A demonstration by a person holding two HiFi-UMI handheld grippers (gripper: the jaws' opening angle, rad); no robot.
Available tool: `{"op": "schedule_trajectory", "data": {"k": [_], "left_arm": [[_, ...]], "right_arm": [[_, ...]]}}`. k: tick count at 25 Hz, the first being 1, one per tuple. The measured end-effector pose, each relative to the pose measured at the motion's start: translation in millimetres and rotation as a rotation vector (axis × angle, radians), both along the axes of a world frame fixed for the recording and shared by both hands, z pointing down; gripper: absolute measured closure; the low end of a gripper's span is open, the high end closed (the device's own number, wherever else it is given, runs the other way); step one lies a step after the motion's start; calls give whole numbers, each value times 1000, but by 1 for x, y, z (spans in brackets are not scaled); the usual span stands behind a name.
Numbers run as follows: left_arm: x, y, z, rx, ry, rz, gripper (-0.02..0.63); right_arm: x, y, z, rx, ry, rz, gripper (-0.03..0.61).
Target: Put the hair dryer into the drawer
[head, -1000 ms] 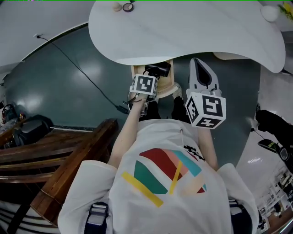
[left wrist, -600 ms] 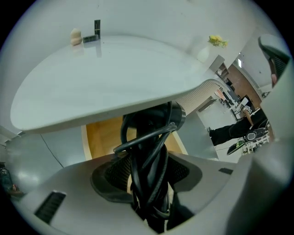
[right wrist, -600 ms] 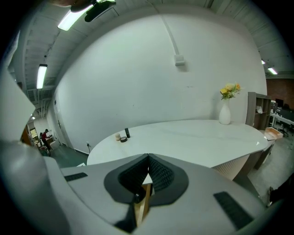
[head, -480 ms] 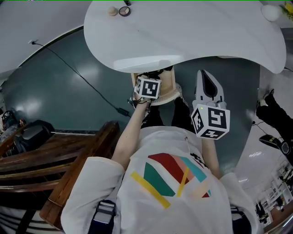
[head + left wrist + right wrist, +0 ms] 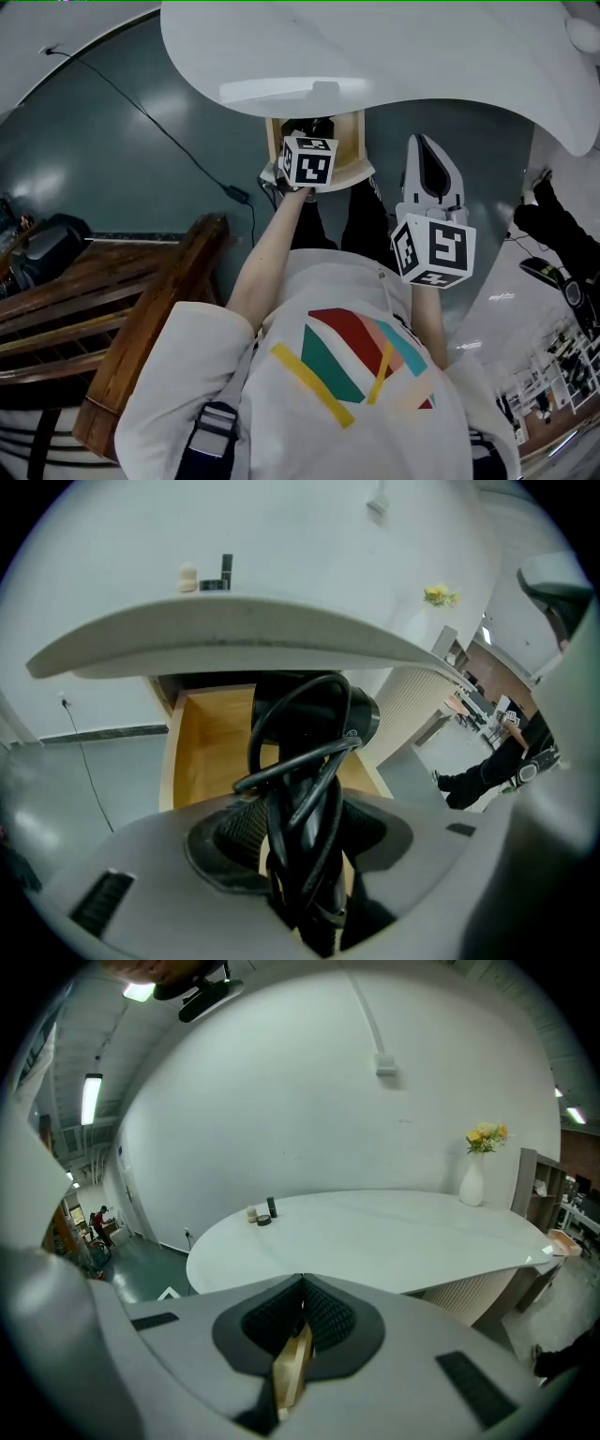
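Note:
The black hair dryer [image 5: 314, 719], its cord wound around it, stands between the pads of my left gripper [image 5: 300, 829], which is shut on its handle. In the head view the left gripper [image 5: 308, 142] holds the hair dryer [image 5: 306, 127] over the open wooden drawer [image 5: 353, 156] under the white table. The drawer's bare wooden floor [image 5: 211, 752] shows behind the dryer. My right gripper [image 5: 427, 155] hangs to the right of the drawer, apart from it. Its pads [image 5: 323, 1321] meet in the right gripper view, with a sliver of wood colour showing in the slit below them.
The white table top [image 5: 403, 56] overhangs the drawer, and a fluted pedestal [image 5: 412, 705] stands to its right. Small jars [image 5: 261, 1213] and a vase of flowers [image 5: 473, 1180] stand on the table. A black cable [image 5: 159, 131] crosses the floor, and a wooden rail [image 5: 141, 328] runs at the left.
My left gripper has carried the hair dryer forward, closer under the table's edge and over the drawer. The right gripper has kept its place.

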State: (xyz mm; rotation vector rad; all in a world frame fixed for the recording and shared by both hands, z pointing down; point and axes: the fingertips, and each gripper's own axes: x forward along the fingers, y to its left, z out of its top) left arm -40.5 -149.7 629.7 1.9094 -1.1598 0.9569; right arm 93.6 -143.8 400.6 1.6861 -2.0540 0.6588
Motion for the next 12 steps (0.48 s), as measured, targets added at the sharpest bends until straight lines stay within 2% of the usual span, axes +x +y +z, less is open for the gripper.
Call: {"op": "schedule_trajectory", "data": {"k": [5, 12], "left_arm": [[-2, -6, -2, 18, 24, -130, 407], [-14, -24, 2, 56, 48, -210, 407]], "right_arm": [[-11, 9, -4, -25, 23, -47, 566], [-26, 21, 1, -47, 58, -86, 566]]}}
